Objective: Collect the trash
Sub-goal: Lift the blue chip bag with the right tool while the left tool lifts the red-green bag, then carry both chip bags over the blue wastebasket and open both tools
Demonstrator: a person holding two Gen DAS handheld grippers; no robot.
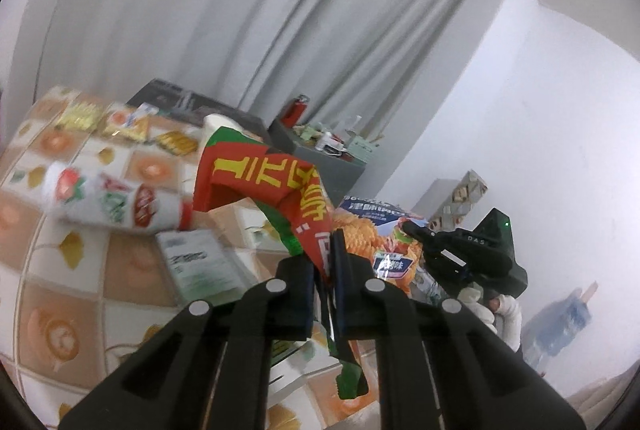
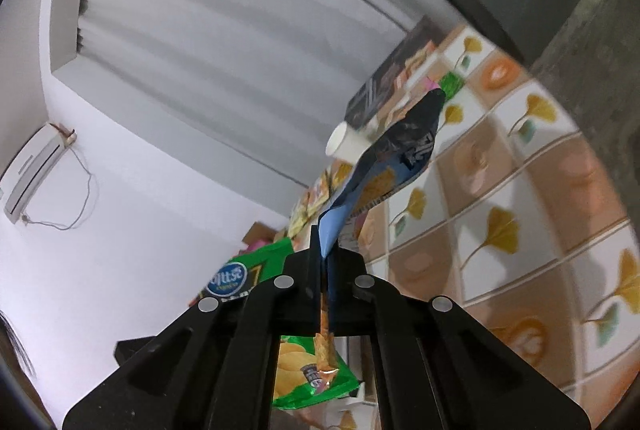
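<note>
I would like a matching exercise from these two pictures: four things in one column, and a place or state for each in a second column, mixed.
Things:
1. red and green snack wrapper
2. dark blue snack bag
3. white paper cup
4. white plastic bottle with a red cap

Places or states:
a. stands on the patterned tablecloth
b. pinched in the right gripper
c. lies on its side on the tablecloth
d. pinched in the left gripper

Pairs: 1-d, 2-b, 3-a, 4-c
</note>
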